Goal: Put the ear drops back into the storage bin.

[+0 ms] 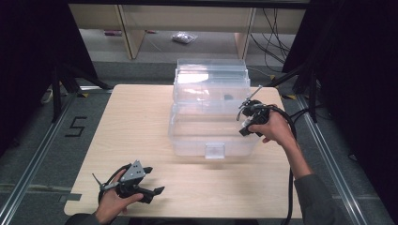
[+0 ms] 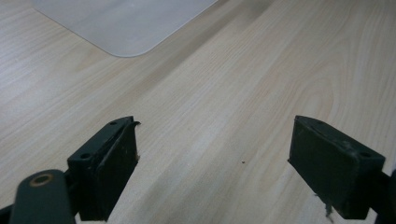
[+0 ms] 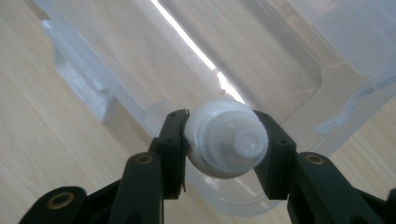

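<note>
The right tool point(image 3: 224, 140) clamps a light, smooth, slippery white bottle point(image 3: 226, 139) across its rounded body over the clear bin point(image 1: 211, 110); the left tool point(image 2: 215, 163) rests open.

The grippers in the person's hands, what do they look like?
Both are black. The left gripper carries a grey three-cornered plate on top, and its two flat black pads look scuffed. The right gripper trails a thick black cable. Brass-coloured rivets join its arms. The person wears grey sleeves.

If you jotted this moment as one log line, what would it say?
right gripper: shut on white round plastic bottle, above clear plastic storage bin | left gripper: open, empty, over light wooden table
</note>
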Motion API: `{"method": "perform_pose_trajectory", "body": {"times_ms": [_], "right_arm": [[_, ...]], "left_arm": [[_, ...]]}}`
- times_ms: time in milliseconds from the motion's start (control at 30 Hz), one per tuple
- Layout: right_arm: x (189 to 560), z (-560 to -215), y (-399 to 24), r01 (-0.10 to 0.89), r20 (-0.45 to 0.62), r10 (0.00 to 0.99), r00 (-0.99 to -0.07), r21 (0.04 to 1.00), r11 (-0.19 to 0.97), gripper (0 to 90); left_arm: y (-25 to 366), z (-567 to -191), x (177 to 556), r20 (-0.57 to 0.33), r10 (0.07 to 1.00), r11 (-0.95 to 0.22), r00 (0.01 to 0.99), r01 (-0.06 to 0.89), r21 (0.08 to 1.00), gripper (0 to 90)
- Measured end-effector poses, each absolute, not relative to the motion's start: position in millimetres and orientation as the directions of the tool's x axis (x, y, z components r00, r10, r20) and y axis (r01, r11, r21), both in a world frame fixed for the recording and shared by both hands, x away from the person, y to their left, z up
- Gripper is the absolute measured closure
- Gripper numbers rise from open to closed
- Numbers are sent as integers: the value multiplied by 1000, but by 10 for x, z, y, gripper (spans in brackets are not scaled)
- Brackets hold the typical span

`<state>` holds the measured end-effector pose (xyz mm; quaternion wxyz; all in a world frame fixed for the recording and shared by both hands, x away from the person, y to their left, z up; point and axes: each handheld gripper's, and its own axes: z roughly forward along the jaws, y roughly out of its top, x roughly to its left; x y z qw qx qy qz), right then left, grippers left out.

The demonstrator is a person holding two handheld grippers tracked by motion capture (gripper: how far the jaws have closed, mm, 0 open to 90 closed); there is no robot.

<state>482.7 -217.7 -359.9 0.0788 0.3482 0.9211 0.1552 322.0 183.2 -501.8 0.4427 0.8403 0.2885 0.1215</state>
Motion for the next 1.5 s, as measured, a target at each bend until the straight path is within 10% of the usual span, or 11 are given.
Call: {"method": "perform_pose_trajectory", "body": {"times_ms": [1500], "right_arm": [[5251, -4334, -2075, 698, -10, 714, -700, 199, 688, 598]], "left_arm": [[1837, -5020, 3229, -51, 583, -450, 811, 374, 811, 148]]}}
